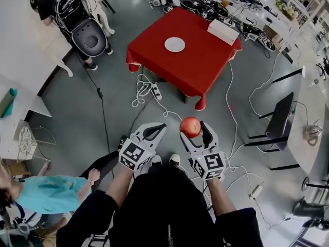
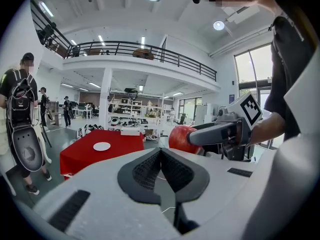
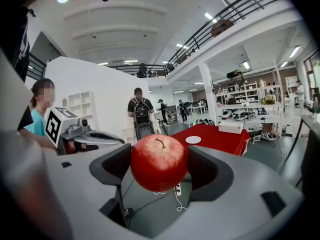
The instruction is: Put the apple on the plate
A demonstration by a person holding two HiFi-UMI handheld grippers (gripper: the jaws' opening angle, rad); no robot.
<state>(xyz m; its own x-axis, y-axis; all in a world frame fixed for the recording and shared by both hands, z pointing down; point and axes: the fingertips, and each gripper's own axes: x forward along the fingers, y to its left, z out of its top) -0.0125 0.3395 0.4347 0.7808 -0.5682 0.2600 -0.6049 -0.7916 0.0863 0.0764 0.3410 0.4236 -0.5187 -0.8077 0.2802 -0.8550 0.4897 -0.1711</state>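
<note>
A red apple (image 1: 190,127) with a short stem sits between the pads of my right gripper (image 1: 194,131), which is shut on it well above the grey floor. In the right gripper view the apple (image 3: 159,156) fills the gap between both dark pads. My left gripper (image 1: 156,130) hangs beside it on the left, shut and holding nothing; its pads meet at the tip (image 2: 161,152). The white plate (image 1: 175,44) lies on a red-clothed table (image 1: 200,66) some way ahead, and it also shows small as the plate (image 3: 193,140) beyond the apple.
A white box (image 1: 222,31) rests at the table's far right corner. White cables and a power strip (image 1: 146,89) trail over the floor between me and the table. A person with a backpack (image 1: 77,14) stands far left; a dark chair (image 1: 280,120) is at right.
</note>
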